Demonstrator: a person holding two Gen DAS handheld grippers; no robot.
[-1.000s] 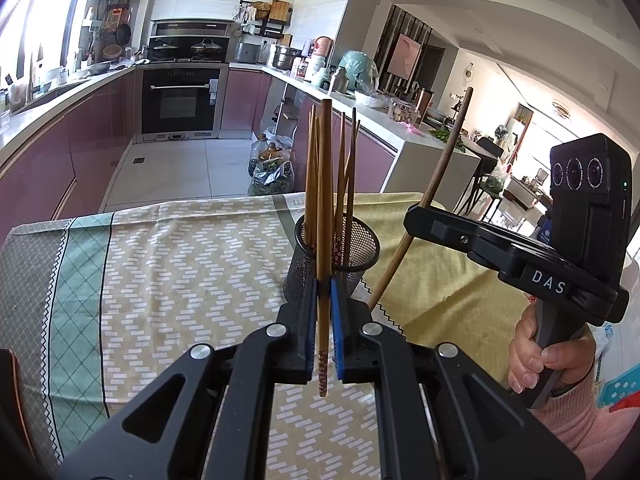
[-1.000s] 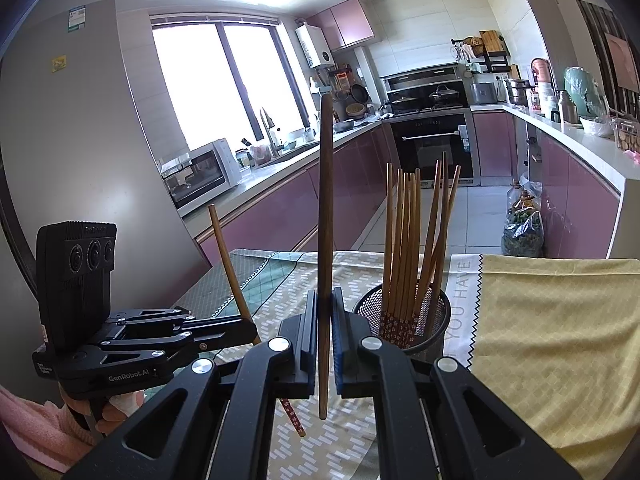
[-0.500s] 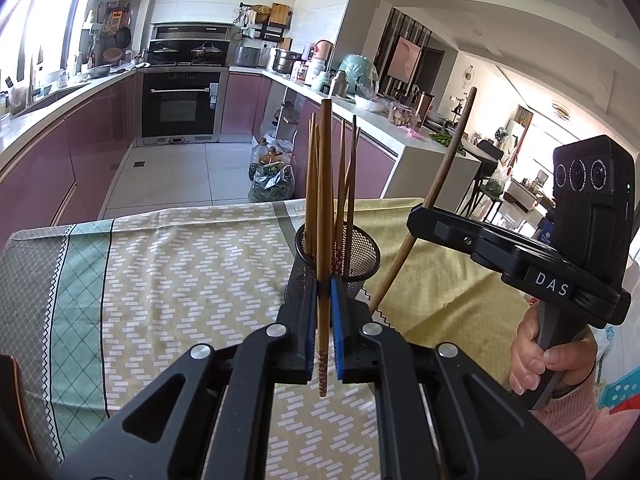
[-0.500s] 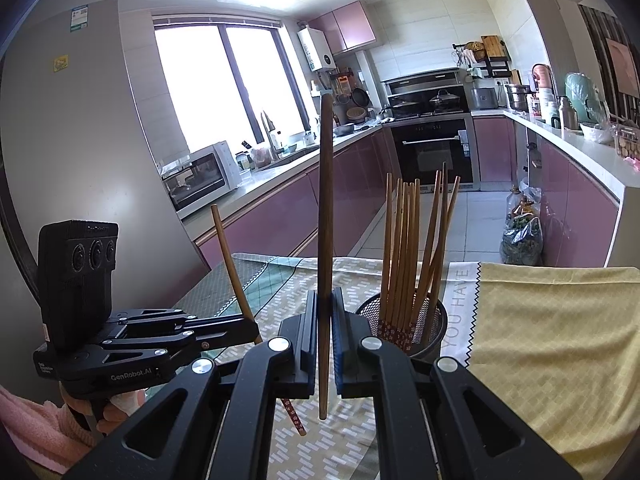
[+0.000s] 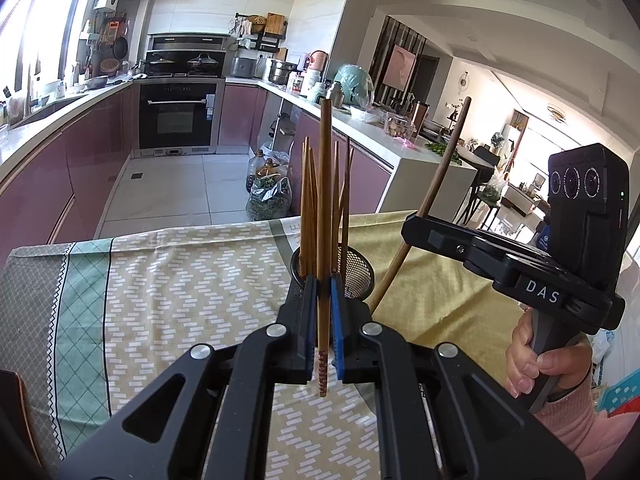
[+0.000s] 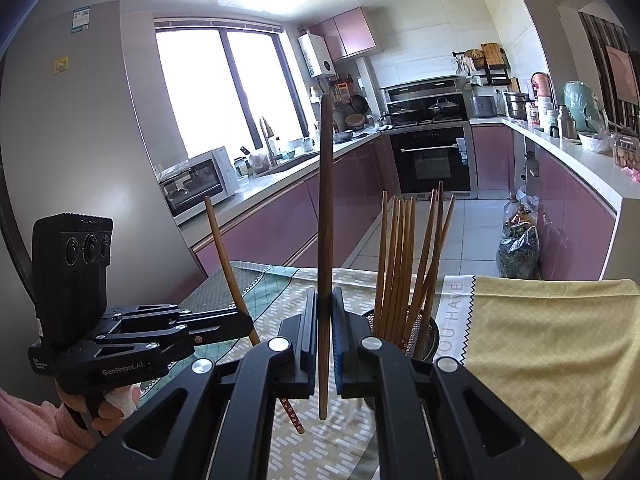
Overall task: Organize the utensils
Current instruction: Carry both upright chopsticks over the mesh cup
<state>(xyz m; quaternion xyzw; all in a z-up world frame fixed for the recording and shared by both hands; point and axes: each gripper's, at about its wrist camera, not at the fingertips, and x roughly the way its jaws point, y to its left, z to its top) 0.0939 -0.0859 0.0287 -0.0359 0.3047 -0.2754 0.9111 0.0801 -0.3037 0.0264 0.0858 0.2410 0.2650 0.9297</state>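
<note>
My left gripper [image 5: 323,292] is shut on a light bamboo chopstick [image 5: 324,200] held upright, patterned end down. My right gripper [image 6: 325,304] is shut on a dark brown chopstick [image 6: 326,208], also upright. A black mesh holder [image 5: 358,270] with several bamboo chopsticks [image 5: 308,208] stands on the table just beyond the left gripper; in the right wrist view the mesh holder [image 6: 426,334] sits just right of my fingers. Each gripper shows in the other's view: right gripper [image 5: 416,226], left gripper [image 6: 244,320].
The table carries a patterned cloth [image 5: 180,280] and a yellow cloth [image 6: 552,340]. Its far edge drops to the kitchen floor [image 5: 176,184]. Purple cabinets, an oven [image 6: 432,160] and counters stand behind.
Both grippers have drawn back and risen slightly from the holder, each still holding its chopstick upright. The holder looks a little farther off in both views.
</note>
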